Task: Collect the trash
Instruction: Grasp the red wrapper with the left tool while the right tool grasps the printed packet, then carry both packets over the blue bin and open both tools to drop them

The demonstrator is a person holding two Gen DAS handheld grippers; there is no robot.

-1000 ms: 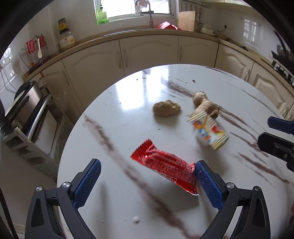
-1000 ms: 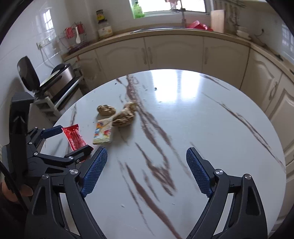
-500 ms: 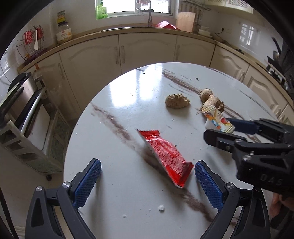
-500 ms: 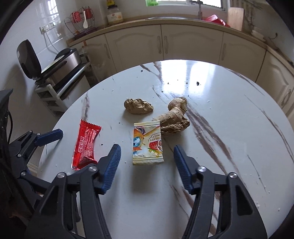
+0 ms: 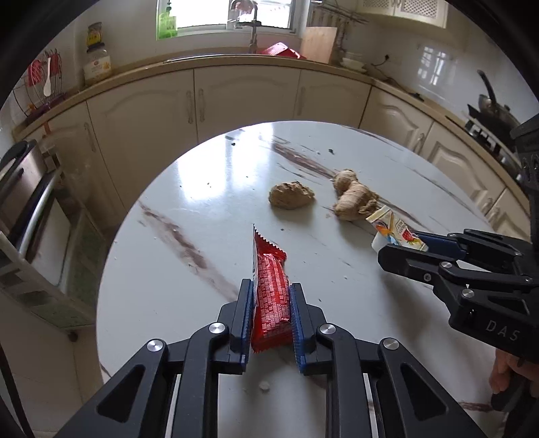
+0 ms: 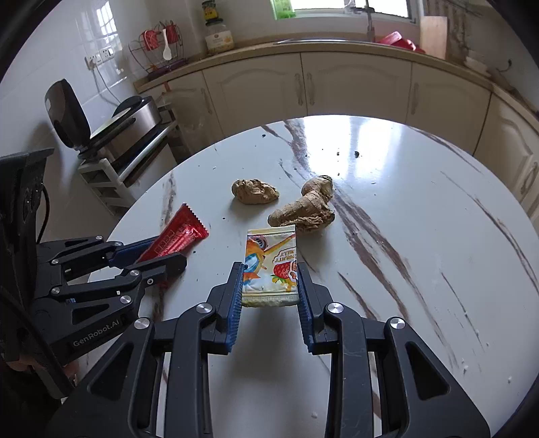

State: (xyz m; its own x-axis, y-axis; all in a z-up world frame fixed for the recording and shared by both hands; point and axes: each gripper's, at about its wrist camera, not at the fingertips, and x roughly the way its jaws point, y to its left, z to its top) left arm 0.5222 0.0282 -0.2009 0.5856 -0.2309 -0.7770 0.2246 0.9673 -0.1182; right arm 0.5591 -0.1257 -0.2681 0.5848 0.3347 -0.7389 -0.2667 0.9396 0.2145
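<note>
Jaws of the left gripper (image 5: pixel 269 303) clench the crinkled red foil snack wrapper (image 5: pixel 269 289); the right gripper (image 6: pixel 269 286) pinches the yellow printed jelly sachet (image 6: pixel 271 266). Pickup step looks under way; next, lift both clear of the white marble tabletop (image 6: pixel 404 252)

Place: home kitchen | evidence ahead of the grippers: cream cabinets (image 5: pixel 242 97) under a curved counter (image 6: pixel 337 45), a sink tap (image 5: pixel 253 32) below the window (image 5: pixel 232 13) | far right of left gripper: pan (image 5: pixel 493 104) on stove | left of right gripper: metal oven (image 6: pixel 134 124) on rack | below the grippers: round marble table (image 6: pixel 421 236)

A ginger root (image 6: pixel 305 209) lies beside a brown lump (image 6: pixel 255 191) (both on the marble table (image 6: pixel 421 236)).
</note>
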